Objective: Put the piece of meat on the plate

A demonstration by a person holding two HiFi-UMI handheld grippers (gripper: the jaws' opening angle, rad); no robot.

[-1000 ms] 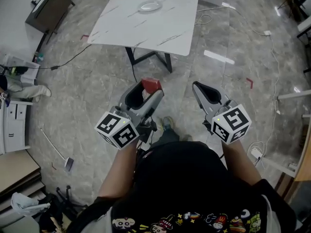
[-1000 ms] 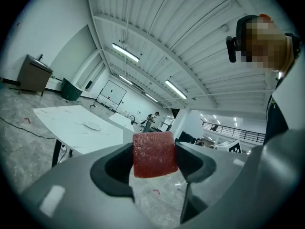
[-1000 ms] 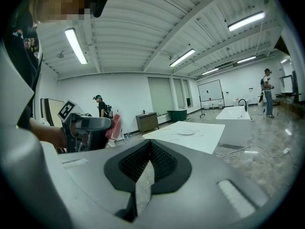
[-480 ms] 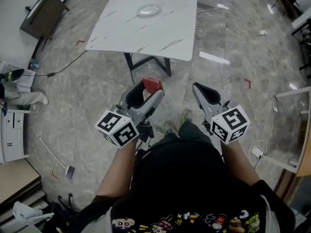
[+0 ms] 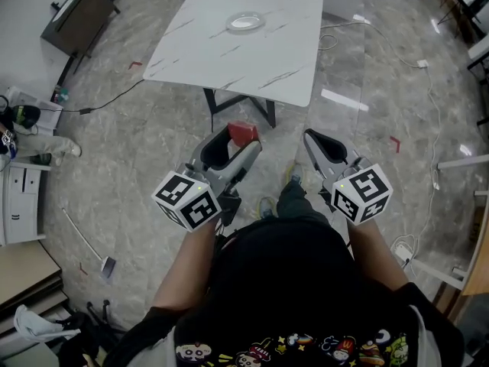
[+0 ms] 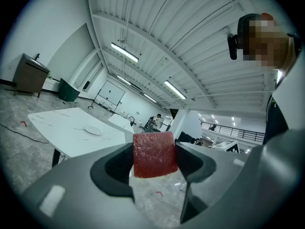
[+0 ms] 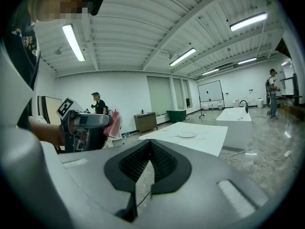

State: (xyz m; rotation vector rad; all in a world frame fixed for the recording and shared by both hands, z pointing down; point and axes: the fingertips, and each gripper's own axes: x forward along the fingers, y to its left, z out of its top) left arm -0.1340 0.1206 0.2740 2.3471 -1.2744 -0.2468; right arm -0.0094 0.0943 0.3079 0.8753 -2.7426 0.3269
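Note:
A red, square piece of meat is clamped between the jaws of my left gripper, held in the air well short of the white marble table. The small white plate lies near the table's far edge. My right gripper is shut with nothing in it, level with the left one and to its right. In the right gripper view the left gripper shows at the left with the meat.
The table stands on a dark frame over a grey marbled floor. A dark cabinet is at the far left, cables run across the floor, and white furniture stands at the left edge. People stand far off in the hall.
The table and plate have shifted slightly right and nearer in the head view as the person steps forward. Both grippers keep their pose, the meat still held.

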